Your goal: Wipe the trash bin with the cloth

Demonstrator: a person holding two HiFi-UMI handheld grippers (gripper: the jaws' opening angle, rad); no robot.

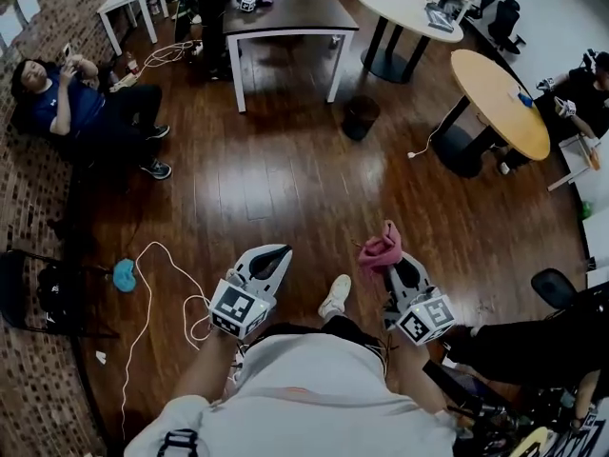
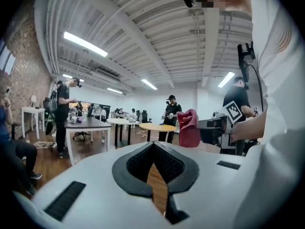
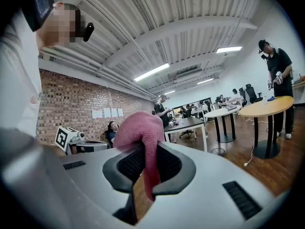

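The person wears a white short-sleeved shirt (image 1: 314, 398), dark trousers (image 1: 328, 329) and a white lace-up shoe (image 1: 334, 297). The pale-grey, smooth-shelled left gripper (image 1: 270, 257) and its twin, the right gripper (image 1: 396, 267), have black ribbed jaw pads, black slotted vents and a rear cube of black-and-white square markers (image 1: 238, 309).

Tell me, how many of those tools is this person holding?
2. The left tool, shut and empty, is left of the person's shoe; the right tool, right of it, grips the pink cloth.
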